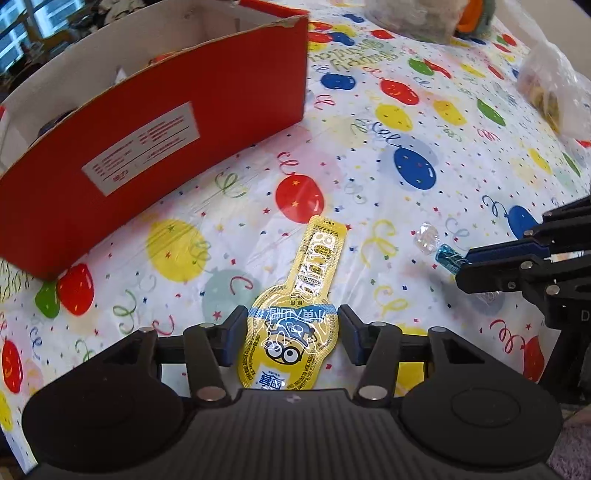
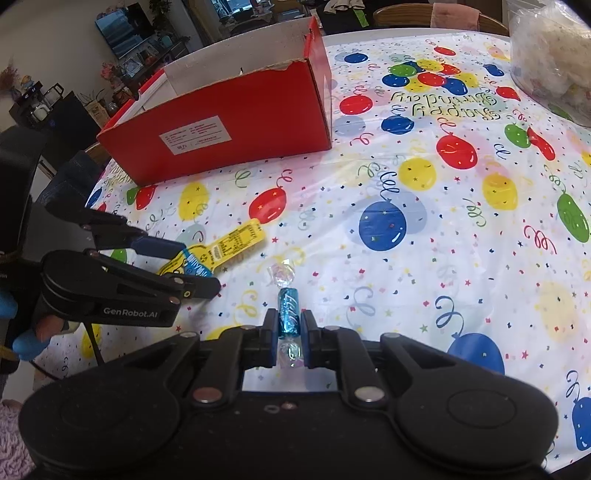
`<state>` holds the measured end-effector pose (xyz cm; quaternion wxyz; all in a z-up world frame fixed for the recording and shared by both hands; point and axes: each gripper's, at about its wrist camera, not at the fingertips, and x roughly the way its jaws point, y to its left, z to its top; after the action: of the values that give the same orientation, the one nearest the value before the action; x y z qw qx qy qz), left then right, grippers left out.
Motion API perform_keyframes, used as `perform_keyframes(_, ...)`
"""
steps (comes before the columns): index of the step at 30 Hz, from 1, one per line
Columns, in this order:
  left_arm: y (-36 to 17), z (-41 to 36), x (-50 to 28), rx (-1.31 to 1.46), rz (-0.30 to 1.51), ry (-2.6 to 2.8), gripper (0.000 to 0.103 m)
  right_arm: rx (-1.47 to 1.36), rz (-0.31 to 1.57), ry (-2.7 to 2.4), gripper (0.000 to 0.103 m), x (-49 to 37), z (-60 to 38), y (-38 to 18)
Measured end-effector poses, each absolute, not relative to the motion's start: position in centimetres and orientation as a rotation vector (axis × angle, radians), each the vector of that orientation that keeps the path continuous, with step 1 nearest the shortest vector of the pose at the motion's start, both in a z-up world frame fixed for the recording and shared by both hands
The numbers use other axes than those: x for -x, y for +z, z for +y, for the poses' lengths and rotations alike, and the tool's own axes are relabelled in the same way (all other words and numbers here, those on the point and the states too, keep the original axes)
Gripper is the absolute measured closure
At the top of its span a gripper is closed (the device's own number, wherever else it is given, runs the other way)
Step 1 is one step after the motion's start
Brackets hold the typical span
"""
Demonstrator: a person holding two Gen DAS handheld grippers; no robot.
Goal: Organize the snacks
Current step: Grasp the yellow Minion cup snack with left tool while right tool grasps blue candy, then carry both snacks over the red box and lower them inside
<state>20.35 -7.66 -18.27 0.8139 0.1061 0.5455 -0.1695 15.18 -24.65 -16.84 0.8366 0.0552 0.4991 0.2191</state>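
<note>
A yellow cartoon-printed jelly pouch (image 1: 314,258) lies flat on the balloon tablecloth, neck pointing away. My left gripper (image 1: 293,325) has its pads against both sides of the pouch's wide body. In the right wrist view the same pouch (image 2: 236,240) sticks out from between the left gripper (image 2: 195,266) fingers. My right gripper (image 2: 289,325) is shut on a blue wrapped candy (image 2: 288,306), whose clear twisted end points forward. From the left wrist view that candy (image 1: 448,256) shows at the right gripper's (image 1: 465,266) tip. An open red cardboard box (image 1: 147,147) (image 2: 229,125) stands behind.
Clear plastic bags of snacks sit at the far right (image 1: 554,92) (image 2: 554,55), and another bag (image 1: 413,18) at the back. The table edge (image 2: 96,177) curves past the box's left end. A gloved hand (image 2: 26,339) holds the left gripper.
</note>
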Motion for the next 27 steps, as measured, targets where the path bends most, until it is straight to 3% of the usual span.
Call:
perform_keyframes(13, -16.8, -2.7, -19.0, 0.001, 1.192, -0.197, 0.051, -0.147, 1.043, 0.455, 0.093, -15.2, -24.3, -15.7)
perform_keyframes(27, -11.4, 1.5, -16.6, 0.138, 1.108, -0.091, 0.051, -0.162, 0.964, 0.493, 0.093, -15.3, -22.6, -11.7)
